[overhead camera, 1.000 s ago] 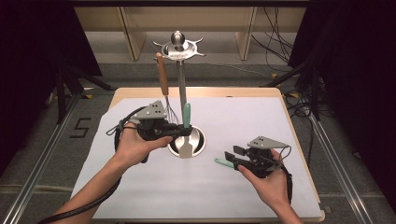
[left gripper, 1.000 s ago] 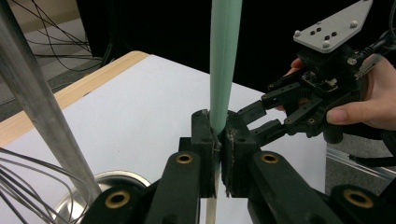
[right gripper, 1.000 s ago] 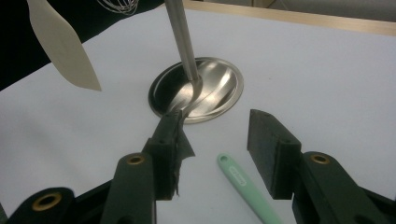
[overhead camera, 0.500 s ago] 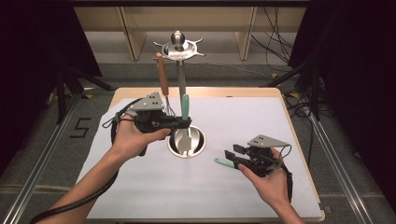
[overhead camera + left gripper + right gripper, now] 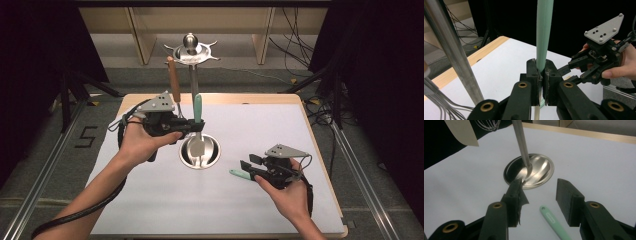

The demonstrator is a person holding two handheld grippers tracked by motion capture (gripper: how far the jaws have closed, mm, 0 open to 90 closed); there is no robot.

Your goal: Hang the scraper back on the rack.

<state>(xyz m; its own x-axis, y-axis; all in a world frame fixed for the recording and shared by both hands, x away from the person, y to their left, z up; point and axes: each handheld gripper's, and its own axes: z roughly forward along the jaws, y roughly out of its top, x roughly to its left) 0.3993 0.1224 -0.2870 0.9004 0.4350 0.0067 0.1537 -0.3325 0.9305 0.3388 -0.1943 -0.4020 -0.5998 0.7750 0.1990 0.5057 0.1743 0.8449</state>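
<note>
A spatula (image 5: 198, 107) with a mint-green handle (image 5: 543, 37) stands upright in my left gripper (image 5: 192, 126), whose jaws are shut on the handle (image 5: 541, 72). Its cream blade (image 5: 200, 148) hangs just over the round metal base (image 5: 212, 156) of a utensil stand. Beside it rises the stand's pole (image 5: 192, 80), and a whisk (image 5: 173, 80) with a brown handle hangs from the hook ring on top. My right gripper (image 5: 248, 167) rests low at the front right, open (image 5: 539, 192). A second mint-green utensil handle (image 5: 554, 222) lies on the sheet between its jaws, untouched.
The white sheet (image 5: 260, 130) covers a wooden table whose edge (image 5: 320, 150) runs close to the right hand. Dark tripod legs and cables lie on the floor behind and at both sides. The stand's pole (image 5: 451, 50) and whisk wires (image 5: 439, 107) are close to my left gripper.
My left gripper has risen a little with the spatula, lifting the blade higher over the stand's base. The right gripper has stayed in place.
</note>
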